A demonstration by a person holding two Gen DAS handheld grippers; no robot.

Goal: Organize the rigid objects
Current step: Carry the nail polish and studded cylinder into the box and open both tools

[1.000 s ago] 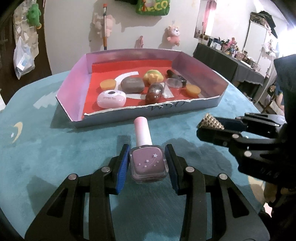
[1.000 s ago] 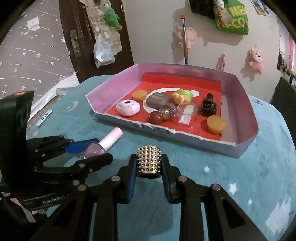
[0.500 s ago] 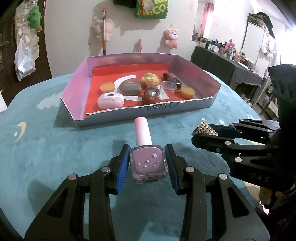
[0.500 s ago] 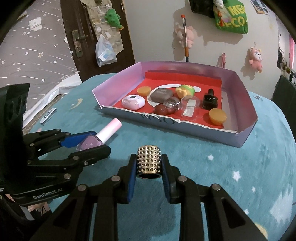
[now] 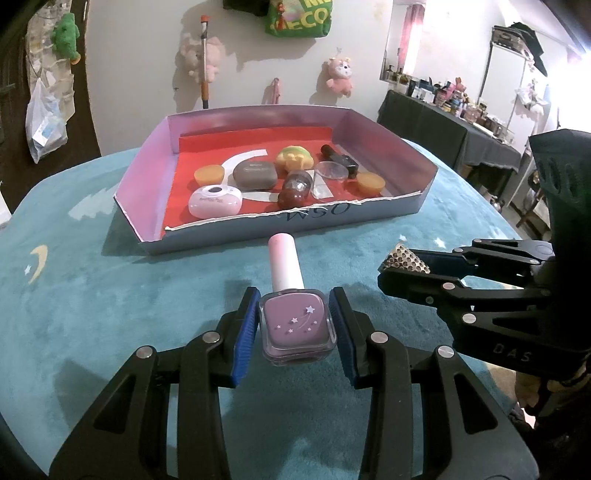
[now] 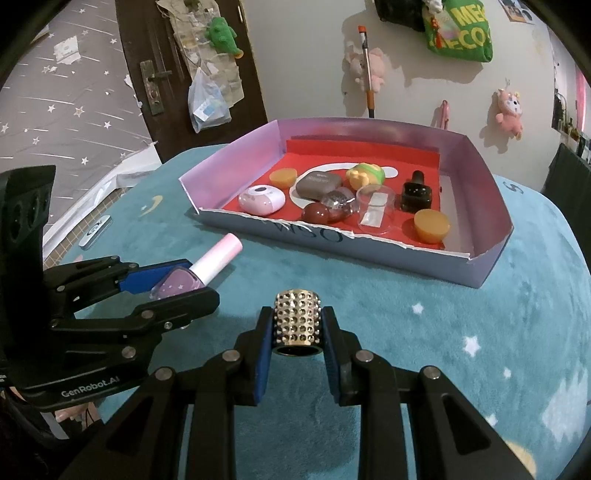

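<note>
A teal star-patterned cloth (image 6: 461,295) covers the table. On the wall behind hang pink plush toys (image 5: 340,75), a green bag (image 6: 460,33) and a plastic bag (image 6: 207,103). Near the table's left edge lies a small flat item (image 6: 95,232), perhaps a tin.

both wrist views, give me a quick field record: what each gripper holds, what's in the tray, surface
left gripper: shut on purple nail polish bottle, pink cap pointing toward the tray
right gripper: shut on studded gold cylinder
tray: cardboard, red floor, torn front wall
tray contents: white case, grey case, two orange pucks, black bottle, clear dish
surface: teal cloth with stars
</note>
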